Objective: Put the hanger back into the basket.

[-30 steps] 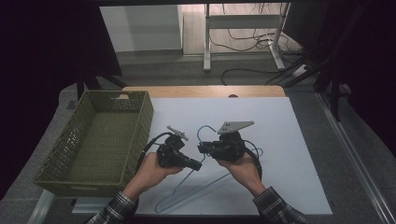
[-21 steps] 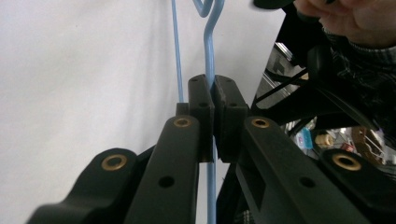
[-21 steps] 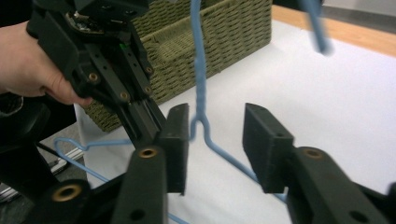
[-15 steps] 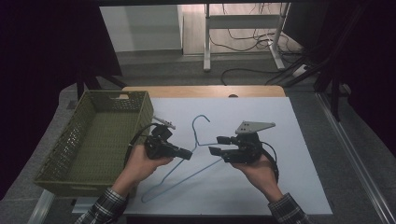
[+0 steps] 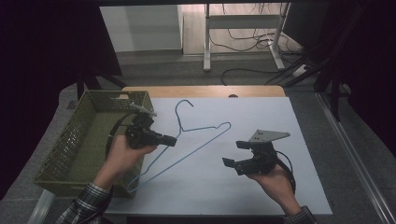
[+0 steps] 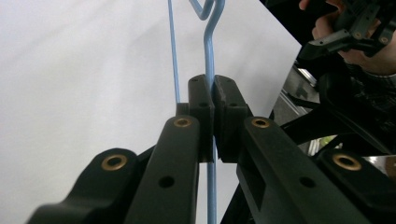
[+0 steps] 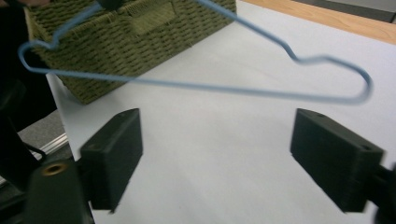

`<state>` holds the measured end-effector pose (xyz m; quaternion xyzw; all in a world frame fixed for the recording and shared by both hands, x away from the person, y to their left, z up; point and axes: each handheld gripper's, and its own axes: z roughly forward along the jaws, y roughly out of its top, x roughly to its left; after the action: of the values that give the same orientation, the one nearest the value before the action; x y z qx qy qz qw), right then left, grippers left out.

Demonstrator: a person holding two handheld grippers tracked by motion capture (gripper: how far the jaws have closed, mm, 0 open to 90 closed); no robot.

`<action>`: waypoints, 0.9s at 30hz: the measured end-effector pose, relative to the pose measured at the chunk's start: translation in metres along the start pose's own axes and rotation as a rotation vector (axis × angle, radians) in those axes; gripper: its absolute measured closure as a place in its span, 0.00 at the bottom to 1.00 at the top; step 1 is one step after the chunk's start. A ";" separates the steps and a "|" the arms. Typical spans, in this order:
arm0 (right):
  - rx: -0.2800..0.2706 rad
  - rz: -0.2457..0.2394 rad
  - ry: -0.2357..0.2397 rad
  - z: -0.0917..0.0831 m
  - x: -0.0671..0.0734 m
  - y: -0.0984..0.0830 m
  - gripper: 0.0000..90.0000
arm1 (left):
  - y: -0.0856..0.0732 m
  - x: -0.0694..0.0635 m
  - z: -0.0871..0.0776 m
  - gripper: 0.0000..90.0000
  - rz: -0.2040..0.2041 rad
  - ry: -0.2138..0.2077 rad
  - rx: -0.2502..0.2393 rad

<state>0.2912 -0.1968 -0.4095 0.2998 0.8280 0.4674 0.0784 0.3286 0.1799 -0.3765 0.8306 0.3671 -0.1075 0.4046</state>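
Observation:
A light blue wire hanger (image 5: 205, 128) is held just right of the basket, its hook pointing to the far side. My left gripper (image 5: 172, 140) is shut on the wire near the hanger's neck; in the left gripper view the jaws pinch the blue wire (image 6: 208, 56) between the pads. My right gripper (image 5: 235, 154) is open and holds nothing, off to the right of the hanger over the white mat. In the right gripper view the hanger (image 7: 210, 86) hangs blurred beyond the gripper (image 7: 224, 156), whose jaws stand wide apart.
A green woven basket (image 5: 65, 144) stands at the left table edge, close to the hanger's low corner; it also appears as the basket (image 7: 140, 37). The white mat (image 5: 280, 116) covers a wooden table. Cables and desk legs lie on the floor beyond.
The right gripper has let go of the hanger, opened and drawn back to the right. The left gripper has carried the hanger left and farther away, toward the basket.

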 end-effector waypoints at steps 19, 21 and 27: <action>0.010 0.025 -0.070 -0.036 -0.003 -0.032 0.02 | -0.018 0.022 -0.111 0.97 -0.019 0.172 -0.125; 0.016 0.033 -0.079 -0.040 -0.004 -0.036 0.02 | -0.022 0.026 -0.119 0.97 -0.024 0.187 -0.135; 0.022 0.055 -0.104 -0.046 -0.009 -0.046 0.02 | -0.038 0.045 -0.143 0.97 -0.038 0.240 -0.163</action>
<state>0.2605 -0.2531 -0.4239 0.3471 0.8192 0.4441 0.1054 0.3166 0.3260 -0.3280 0.7947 0.4362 0.0152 0.4218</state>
